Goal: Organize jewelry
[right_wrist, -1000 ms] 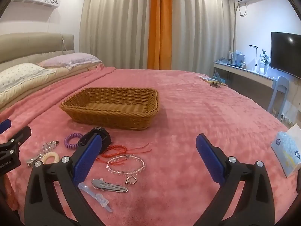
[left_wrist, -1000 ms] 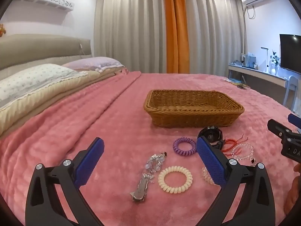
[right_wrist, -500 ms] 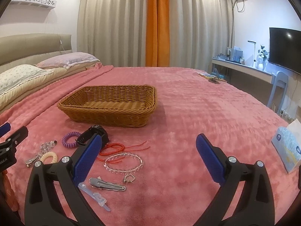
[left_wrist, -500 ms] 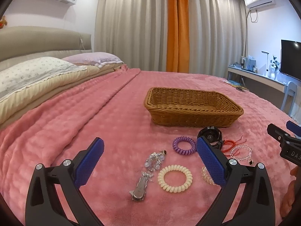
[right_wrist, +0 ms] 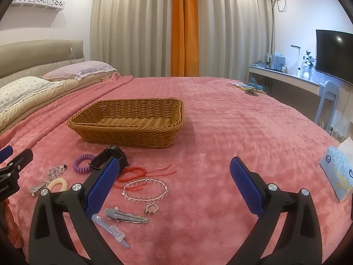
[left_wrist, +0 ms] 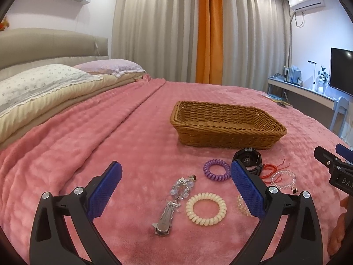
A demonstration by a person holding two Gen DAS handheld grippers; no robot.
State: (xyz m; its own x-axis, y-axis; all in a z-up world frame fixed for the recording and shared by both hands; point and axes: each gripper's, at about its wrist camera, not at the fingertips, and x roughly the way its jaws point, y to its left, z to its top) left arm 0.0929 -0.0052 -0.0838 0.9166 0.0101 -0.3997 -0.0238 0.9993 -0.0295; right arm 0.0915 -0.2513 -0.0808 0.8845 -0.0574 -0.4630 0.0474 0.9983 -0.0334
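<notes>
Pink plush bedspread (right_wrist: 231, 132) with a raised dimple pattern covers the bed. Woven wicker basket (right_wrist: 130, 130): golden brown. Coiled hair tie (left_wrist: 216, 170): purple. Second coiled hair tie (left_wrist: 206, 209): cream. Cord bracelet (right_wrist: 132, 173): red. Beaded bracelet (right_wrist: 145, 190): clear. Metal hair clip (right_wrist: 125, 215): silver. Left gripper (left_wrist: 176, 192) and right gripper (right_wrist: 175, 187): black frames, blue textured pads. Pillow (left_wrist: 42, 81): white with a small floral print. Curtains (right_wrist: 132, 26): beige, with an orange centre panel (right_wrist: 184, 26).
</notes>
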